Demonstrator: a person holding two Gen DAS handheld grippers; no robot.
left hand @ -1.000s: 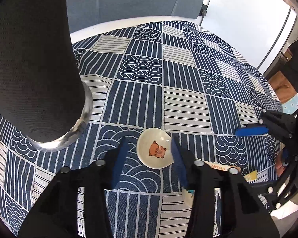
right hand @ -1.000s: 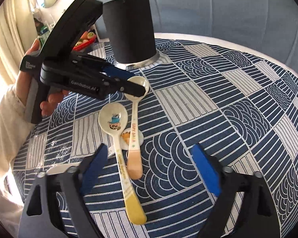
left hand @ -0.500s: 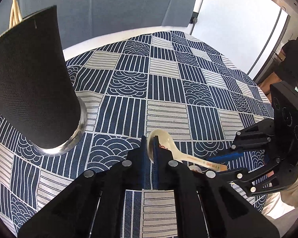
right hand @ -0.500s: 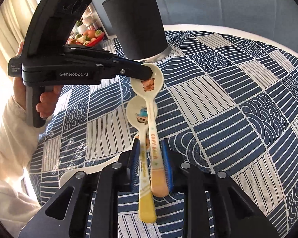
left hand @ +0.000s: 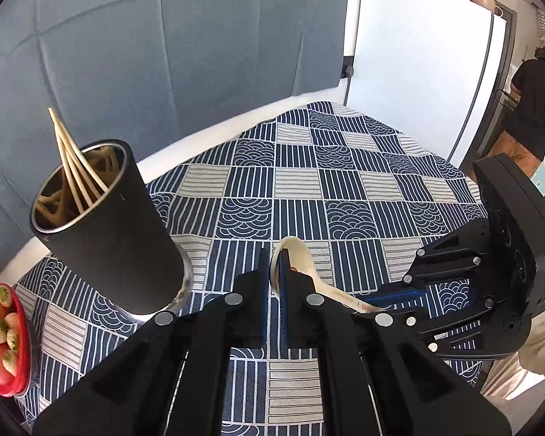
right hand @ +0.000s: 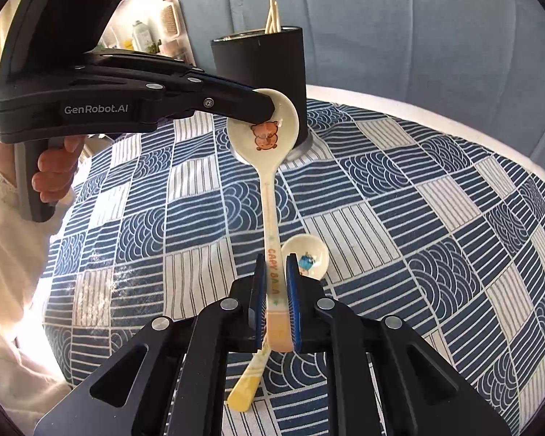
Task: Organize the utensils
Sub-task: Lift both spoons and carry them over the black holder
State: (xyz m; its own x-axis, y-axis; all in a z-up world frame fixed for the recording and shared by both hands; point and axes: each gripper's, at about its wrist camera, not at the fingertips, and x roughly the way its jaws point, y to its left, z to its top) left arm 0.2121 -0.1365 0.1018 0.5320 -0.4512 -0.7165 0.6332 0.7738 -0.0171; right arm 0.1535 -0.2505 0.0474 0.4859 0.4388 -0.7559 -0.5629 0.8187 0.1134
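Note:
A cream spoon with an orange bear print (right hand: 269, 134) is held in the air by both grippers. My left gripper (left hand: 274, 258) is shut on the rim of its bowl (left hand: 298, 254); it also shows in the right wrist view (right hand: 261, 110). My right gripper (right hand: 276, 272) is shut on its orange-tipped handle. A second cream spoon with a blue print (right hand: 307, 258) and a yellow handle tip lies on the cloth below. A black utensil cup (left hand: 109, 225) holding chopsticks (left hand: 72, 160) stands on the table to the left; the right wrist view (right hand: 261, 61) shows it behind the spoon.
The round table has a blue and white patterned cloth (left hand: 345, 189). A red bowl of strawberries (left hand: 0, 338) sits at the left edge. A grey sofa back (left hand: 163, 36) lies behind, a white fridge (left hand: 418, 72) stands at the right, and a person (left hand: 534, 109) stands far right.
Both grippers, shut on the bear spoon, have lifted it well above the cloth. The blue-print spoon stayed on the table. The cup's open top has come into view.

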